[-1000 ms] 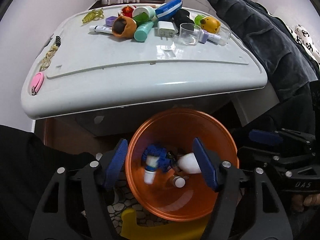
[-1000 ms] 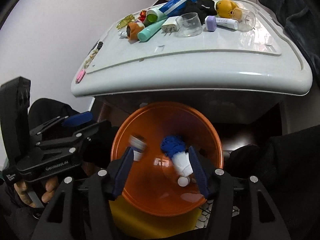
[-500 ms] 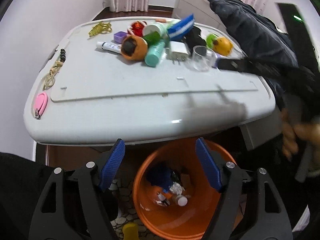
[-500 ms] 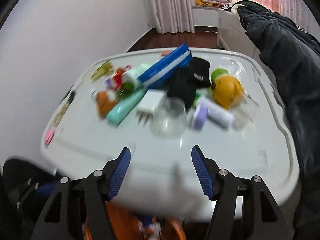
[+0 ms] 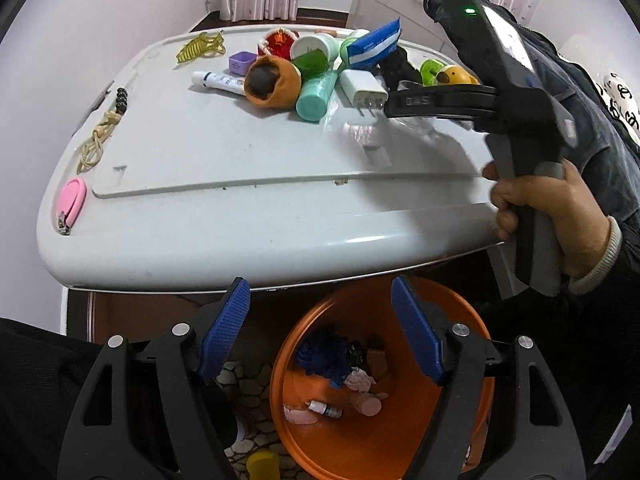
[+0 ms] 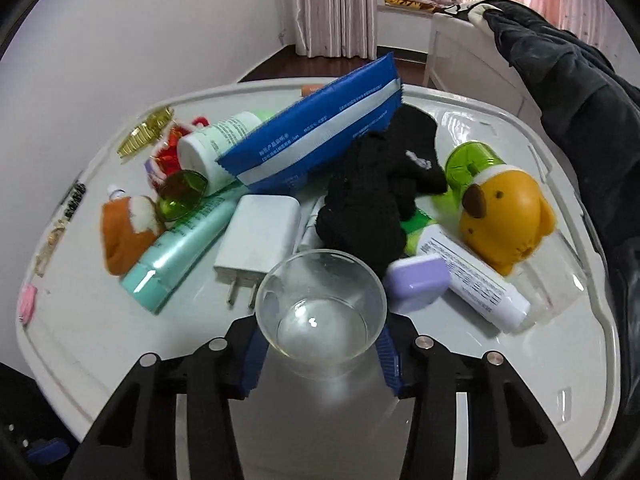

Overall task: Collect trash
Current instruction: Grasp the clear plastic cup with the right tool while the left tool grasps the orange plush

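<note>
Two blue ribbed pads of the left gripper (image 5: 320,332) stand spread wide with nothing between them, hanging over the floor just in front of the white glossy tabletop (image 5: 224,184). Below the jaws sits a round orange plastic bin (image 5: 472,416), its smooth wall sloping down to a small heap: a crumpled blue wrapper (image 5: 320,356), pale wadded paper (image 5: 360,382) and a small white dropper bottle (image 5: 324,409). At the right of this view a hand (image 5: 560,220) grips the black handle of the other tool, which reaches over the tabletop toward a white charger plug (image 5: 364,88).

From the right wrist, the right gripper (image 6: 320,350) has its jaws spread on either side of a clear round glass cup (image 6: 320,312), which stands upright on the tabletop (image 6: 520,380); whether the pads press its wall cannot be told. Just behind the cup lie the boxy white charger (image 6: 258,240), a black knitted sock (image 6: 372,196), a lilac rounded case (image 6: 418,280), a long mint-green tube (image 6: 180,246) and a flat blue foil packet (image 6: 320,128) with a white stripe. A glossy yellow duck-shaped toy (image 6: 508,220) sits to the right, beside a white tube (image 6: 472,280).
</note>
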